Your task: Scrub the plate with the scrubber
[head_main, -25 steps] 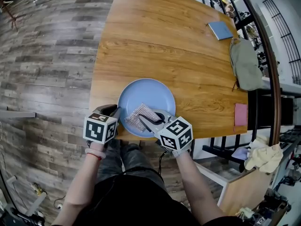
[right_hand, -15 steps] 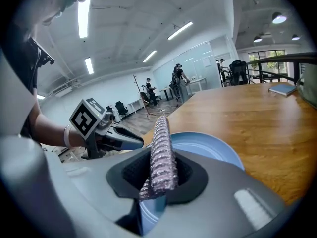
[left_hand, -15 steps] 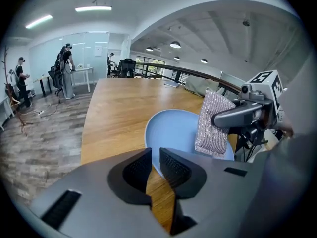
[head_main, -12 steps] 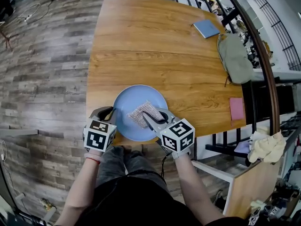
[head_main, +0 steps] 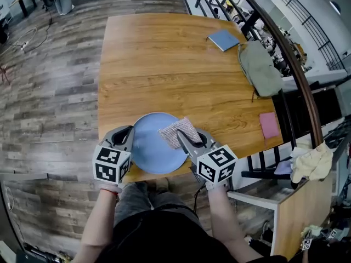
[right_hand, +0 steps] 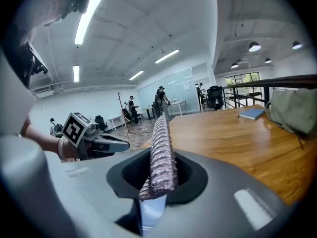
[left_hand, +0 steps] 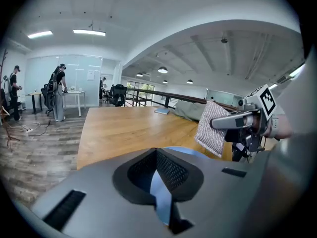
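A wooden desk point(head_main: 164, 64) is seen whole only in the head view, with plank flooring around it and a dark railing along its right side. On the desk's right edge an olive-green bag point(head_main: 260, 67) is laid. It is seen again in the right gripper view, but not in the head-on detail that view gives of the fingers. At the near edge, left of its middle, a blue plate point(head_main: 148, 149) is found. Whether it rests on the desk cannot be told. A blue notebook point(head_main: 223, 39) is placed near the far right corner, and a flat pink pad point(head_main: 269, 125) lies at the right edge toward the near corner. Both are well apart from the plate. People standing far back in the room are shown only in the gripper views.

A grey mesh scrubber point(head_main: 178, 129) is held over the plate's right part. It is clamped edge-on between the fingers of the right gripper point(head_main: 185, 139), as the right gripper view makes plain. The left gripper point(head_main: 126, 135) is set on the plate's left rim. Its fingers have just been closing and are now brought together, with a strip of the blue rim seen pinched between them in the left gripper view.
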The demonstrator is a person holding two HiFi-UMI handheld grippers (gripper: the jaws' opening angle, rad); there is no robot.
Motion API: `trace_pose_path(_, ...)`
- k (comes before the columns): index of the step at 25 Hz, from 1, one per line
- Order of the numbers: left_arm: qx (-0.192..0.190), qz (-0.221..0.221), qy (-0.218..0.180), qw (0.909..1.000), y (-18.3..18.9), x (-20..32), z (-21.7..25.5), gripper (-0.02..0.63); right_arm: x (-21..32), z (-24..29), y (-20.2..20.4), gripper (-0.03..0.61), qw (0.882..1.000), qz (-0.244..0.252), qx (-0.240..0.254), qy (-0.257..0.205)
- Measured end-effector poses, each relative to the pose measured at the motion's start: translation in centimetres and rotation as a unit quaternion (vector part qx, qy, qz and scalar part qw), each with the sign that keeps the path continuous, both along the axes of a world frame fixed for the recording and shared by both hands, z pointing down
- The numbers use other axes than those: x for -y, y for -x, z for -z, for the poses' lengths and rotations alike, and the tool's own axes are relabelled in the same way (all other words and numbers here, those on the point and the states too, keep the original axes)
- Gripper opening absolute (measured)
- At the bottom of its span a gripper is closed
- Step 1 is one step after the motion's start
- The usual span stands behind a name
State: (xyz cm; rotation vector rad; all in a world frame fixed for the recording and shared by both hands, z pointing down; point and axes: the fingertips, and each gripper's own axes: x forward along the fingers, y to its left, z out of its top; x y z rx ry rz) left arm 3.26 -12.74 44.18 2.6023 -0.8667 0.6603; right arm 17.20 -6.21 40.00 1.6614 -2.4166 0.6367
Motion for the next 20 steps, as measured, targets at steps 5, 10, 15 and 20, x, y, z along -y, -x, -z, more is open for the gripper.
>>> trace_pose_path(5, -0.037, -0.007, -0.041, 0.9984, -0.7, 0.7, 2.5, -0.004, 0.2, 2.4, -1.0, 0.074, 0.999, -0.020, -0.024, -0.035)
trace_pose_path(10, -0.061, -0.010, -0.063, 0.9961, -0.9, 1.3, 4.4, -0.005, 0.6, 4.3, -1.4, 0.074, 0.997, -0.032, -0.040, -0.062)
trace_pose_path(15, -0.089, -0.009, -0.078, 0.9930, -1.1, 2.0, 6.4, -0.005, 0.7, 6.1, -2.3, 0.074, 0.994, -0.044, -0.049, -0.083)
trace_pose_path(20, -0.118, -0.005, -0.084, 0.9895, -1.1, 2.4, 7.9, -0.005, 0.8, 8.1, -3.4, 0.074, 0.991, -0.062, -0.046, -0.107)
